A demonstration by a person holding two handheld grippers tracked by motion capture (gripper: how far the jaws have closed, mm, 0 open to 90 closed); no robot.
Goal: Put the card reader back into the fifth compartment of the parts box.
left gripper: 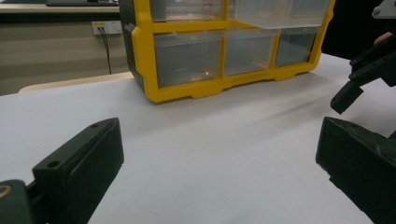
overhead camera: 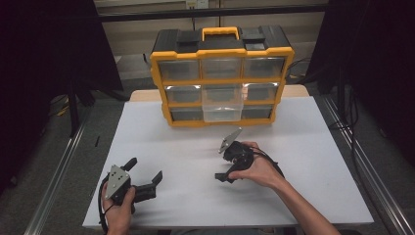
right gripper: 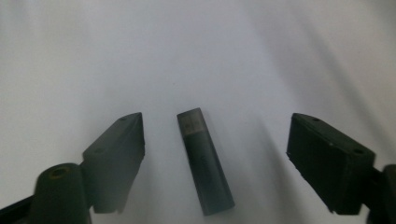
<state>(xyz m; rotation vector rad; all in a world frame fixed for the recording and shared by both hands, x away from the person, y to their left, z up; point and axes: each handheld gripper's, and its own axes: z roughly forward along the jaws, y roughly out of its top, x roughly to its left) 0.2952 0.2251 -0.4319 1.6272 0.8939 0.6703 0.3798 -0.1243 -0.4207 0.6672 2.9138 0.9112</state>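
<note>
Because the dark grey cylinder (right gripper: 204, 161) lies flat on the white table (overhead camera: 161, 137), the right gripper (right gripper: 215, 154) points down with its jaws apart and straddling it, not yet touching, while the left gripper (overhead camera: 144, 176) rests idle, wide open, facing the yellow drawer organizer (overhead camera: 221, 78)

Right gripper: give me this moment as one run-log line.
right gripper: open, astride dark cylinder, no contact | left gripper: open, nothing between jaws | drawer organizer: middle drawer pulled out
</note>
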